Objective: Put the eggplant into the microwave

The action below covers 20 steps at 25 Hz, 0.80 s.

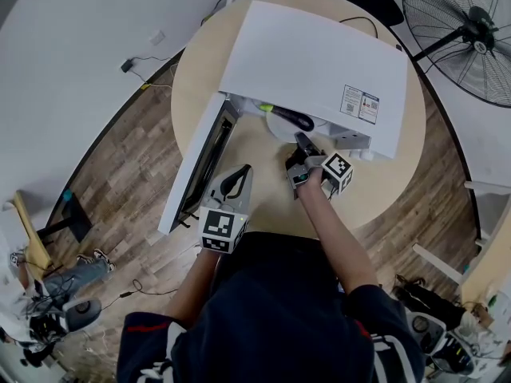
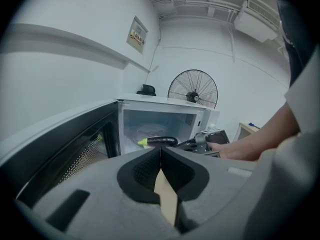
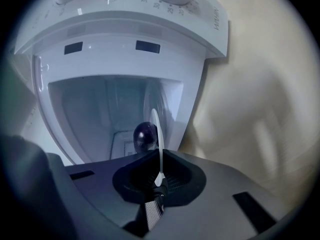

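Right gripper [image 1: 302, 140] is gripping the plate [image 3: 156, 129] carrying the eggplant [image 2: 159, 141] inside the microwave [image 1: 311, 62]. Left gripper [image 2: 160, 154] is hanging clenched, empty. Tilting the plate risks rolling the eggplant off.

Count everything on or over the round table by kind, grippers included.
microwave: 1
eggplant: 1
plate: 1
grippers: 2, the left gripper and the right gripper
Total: 5

L tongs [image 1: 239, 174] closed, near torso | R tongs [image 1: 303, 140] closed (reaching fwd)
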Available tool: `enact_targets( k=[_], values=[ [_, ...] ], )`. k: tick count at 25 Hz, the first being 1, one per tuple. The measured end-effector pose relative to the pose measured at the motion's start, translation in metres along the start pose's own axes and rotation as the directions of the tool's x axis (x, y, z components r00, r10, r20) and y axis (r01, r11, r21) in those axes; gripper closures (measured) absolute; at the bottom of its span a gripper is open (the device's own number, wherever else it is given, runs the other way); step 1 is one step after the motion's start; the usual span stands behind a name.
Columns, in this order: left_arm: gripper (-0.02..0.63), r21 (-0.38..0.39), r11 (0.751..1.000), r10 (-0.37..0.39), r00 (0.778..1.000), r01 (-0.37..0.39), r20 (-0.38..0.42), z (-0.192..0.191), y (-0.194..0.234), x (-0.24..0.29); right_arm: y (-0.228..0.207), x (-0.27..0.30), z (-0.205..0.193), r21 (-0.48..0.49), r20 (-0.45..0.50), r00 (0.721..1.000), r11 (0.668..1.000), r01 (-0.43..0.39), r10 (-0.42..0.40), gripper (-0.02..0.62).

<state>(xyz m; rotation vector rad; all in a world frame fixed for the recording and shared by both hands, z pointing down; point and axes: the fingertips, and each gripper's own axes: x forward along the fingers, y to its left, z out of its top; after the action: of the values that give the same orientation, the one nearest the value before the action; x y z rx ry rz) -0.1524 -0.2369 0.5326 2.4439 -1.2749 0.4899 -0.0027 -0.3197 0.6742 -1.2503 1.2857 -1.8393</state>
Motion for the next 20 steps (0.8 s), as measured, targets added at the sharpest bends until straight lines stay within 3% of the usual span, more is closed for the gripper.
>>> enact_targets(
  k=[20],
  values=[
    [0.589, -0.012, 1.0, 0.007, 1.0, -0.007, 0.004, 0.0, 0.002, 0.002, 0.0, 0.017, 0.014, -0.005, 0.065, 0.998, 1.0, 0.009, -0.009, 0.574]
  ],
)
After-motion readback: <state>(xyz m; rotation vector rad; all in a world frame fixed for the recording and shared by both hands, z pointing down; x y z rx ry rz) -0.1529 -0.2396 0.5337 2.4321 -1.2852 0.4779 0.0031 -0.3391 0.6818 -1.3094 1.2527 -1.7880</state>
